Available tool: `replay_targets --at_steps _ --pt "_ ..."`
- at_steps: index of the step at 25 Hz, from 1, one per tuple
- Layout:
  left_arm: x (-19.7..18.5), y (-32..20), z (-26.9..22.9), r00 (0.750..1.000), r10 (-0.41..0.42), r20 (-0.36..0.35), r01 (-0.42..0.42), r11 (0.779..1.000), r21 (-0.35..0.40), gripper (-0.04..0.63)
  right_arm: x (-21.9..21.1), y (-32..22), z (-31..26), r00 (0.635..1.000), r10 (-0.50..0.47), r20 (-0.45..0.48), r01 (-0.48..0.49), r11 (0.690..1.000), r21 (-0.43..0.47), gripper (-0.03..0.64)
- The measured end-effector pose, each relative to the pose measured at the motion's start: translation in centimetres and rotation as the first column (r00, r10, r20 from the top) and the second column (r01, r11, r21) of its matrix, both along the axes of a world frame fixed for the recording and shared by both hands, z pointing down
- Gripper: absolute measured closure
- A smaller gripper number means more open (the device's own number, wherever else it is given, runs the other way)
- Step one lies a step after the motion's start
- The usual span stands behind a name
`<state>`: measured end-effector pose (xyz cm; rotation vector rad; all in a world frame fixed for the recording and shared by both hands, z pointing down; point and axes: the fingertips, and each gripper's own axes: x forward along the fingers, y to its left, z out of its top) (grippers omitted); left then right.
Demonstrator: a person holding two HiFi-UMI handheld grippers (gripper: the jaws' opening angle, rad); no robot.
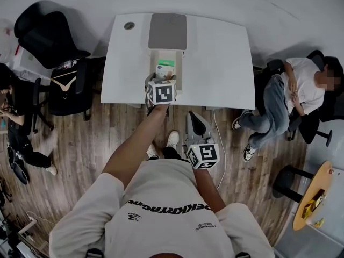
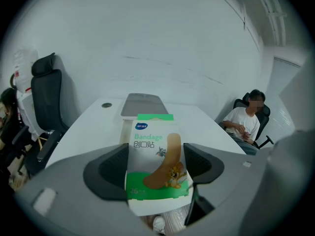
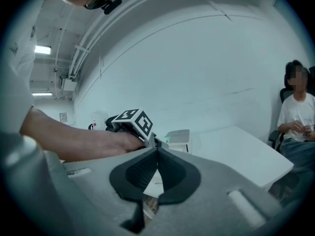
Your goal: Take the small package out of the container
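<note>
On the white counter [image 1: 226,63], your left tongs [image 2: 155,167] are clamped on the package [image 2: 153,149], held over the open container [image 1: 153,58]. Your right tongs [image 3: 156,173] are pressed together, empty, off the counter's near edge.

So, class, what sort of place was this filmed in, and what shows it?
Probably an office or lab workroom: a white desk, black office chairs, a wood-plank floor, and a person lounging in another chair.
</note>
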<state>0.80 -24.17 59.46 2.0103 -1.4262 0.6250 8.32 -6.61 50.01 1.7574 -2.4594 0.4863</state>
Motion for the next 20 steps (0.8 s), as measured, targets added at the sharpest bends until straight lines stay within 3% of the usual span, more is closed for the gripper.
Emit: replay_targets --at_steps 20 --pt "-0.4 5.2 -5.1 0.996 0.066 -0.067 -0.057 0.990 0.126 0.238 -0.8 1.3 -2.5 1.000 0.005 -0.003 -0.004 0.999 0.049 0.618"
